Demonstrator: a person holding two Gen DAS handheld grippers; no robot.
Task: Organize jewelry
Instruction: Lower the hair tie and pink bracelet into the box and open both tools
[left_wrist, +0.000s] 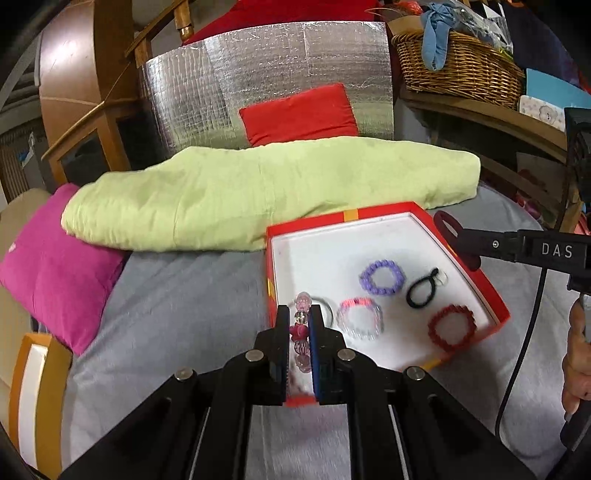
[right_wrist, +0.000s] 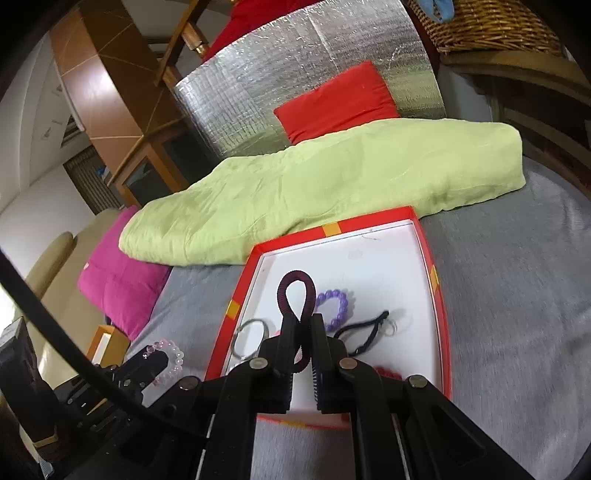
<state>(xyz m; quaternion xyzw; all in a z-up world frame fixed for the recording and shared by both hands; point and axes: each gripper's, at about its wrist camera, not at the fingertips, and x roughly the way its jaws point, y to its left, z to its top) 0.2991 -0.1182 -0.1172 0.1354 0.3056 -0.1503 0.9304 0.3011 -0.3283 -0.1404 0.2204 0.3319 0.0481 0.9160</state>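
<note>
Left wrist view: your left gripper is clamped on a pink beaded bracelet, held over the near-left corner of the red box. Inside the box lie a purple bracelet, a black hair tie, a dark red bracelet and a pink-and-clear bracelet.

Right wrist view: your right gripper is closed on a maroon hair tie, above the box's middle. Risk: released from this height, either piece may bounce over the box's low wall, or land tangled on items already inside.
</note>
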